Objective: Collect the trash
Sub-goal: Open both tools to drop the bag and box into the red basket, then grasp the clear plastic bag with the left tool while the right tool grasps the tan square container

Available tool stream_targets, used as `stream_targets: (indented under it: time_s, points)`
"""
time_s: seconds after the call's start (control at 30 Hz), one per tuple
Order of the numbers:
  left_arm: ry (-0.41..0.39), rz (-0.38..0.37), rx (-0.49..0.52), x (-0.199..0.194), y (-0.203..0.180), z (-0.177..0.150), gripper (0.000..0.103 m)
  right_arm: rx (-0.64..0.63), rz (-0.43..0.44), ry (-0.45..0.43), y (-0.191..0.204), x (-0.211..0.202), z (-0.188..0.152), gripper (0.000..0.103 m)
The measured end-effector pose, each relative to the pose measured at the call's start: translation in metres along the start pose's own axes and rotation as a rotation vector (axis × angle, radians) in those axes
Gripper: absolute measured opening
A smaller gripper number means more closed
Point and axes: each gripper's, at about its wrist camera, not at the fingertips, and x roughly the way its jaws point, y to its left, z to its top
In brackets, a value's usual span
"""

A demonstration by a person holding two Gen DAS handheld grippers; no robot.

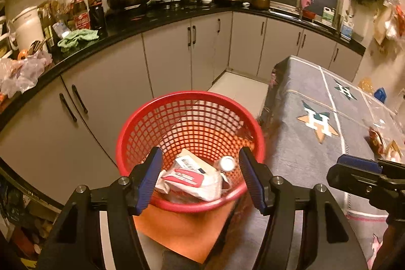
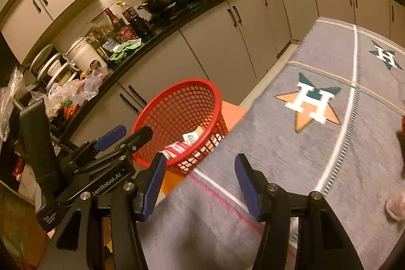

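A red mesh basket (image 1: 141,130) stands on an orange stool (image 1: 182,234) beside the table. It holds a red and white wrapper (image 1: 187,179), a small box (image 1: 192,161) and a white round lid (image 1: 226,163). My left gripper (image 1: 200,181) hangs open and empty just above the basket's near rim. My right gripper (image 2: 200,184) is open and empty above the grey tablecloth (image 2: 291,168), to the right of the basket (image 2: 157,108). The left gripper also shows in the right wrist view (image 2: 126,134). Wrappers (image 1: 379,141) lie at the table's right side.
Grey cabinets under a black counter (image 1: 152,22) run behind the basket, with woks, bottles, a green cloth (image 1: 76,38) and plastic bags (image 1: 22,70). The table edge lies just right of the basket. A pale object (image 2: 396,204) sits blurred at the right edge.
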Motion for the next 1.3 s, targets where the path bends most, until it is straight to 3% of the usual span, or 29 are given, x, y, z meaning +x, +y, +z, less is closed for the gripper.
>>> stream_targets:
  time_s: [0.27, 0.5, 1.07, 1.2, 1.3]
  points:
    - [-0.017, -0.032, 0.088, -0.018, -0.043, -0.003, 0.062, 0.034, -0.024, -0.046, -0.025, -0.041, -0.013, 0.061]
    - [-0.018, -0.072, 0.177, -0.029, -0.093, -0.01, 0.063, 0.065, -0.097, -0.127, -0.056, -0.092, -0.026, 0.066]
    - [-0.014, -0.139, 0.386, -0.052, -0.2, -0.032, 0.067, 0.263, -0.199, -0.294, -0.154, -0.194, -0.055, 0.066]
    - [0.012, -0.178, 0.422, -0.052, -0.221, -0.035, 0.067, 0.314, -0.197, -0.325, -0.175, -0.207, -0.061, 0.066]
    - [0.059, -0.278, 0.459, -0.051, -0.243, -0.039, 0.068, 0.378, -0.214, -0.362, -0.196, -0.22, -0.067, 0.066]
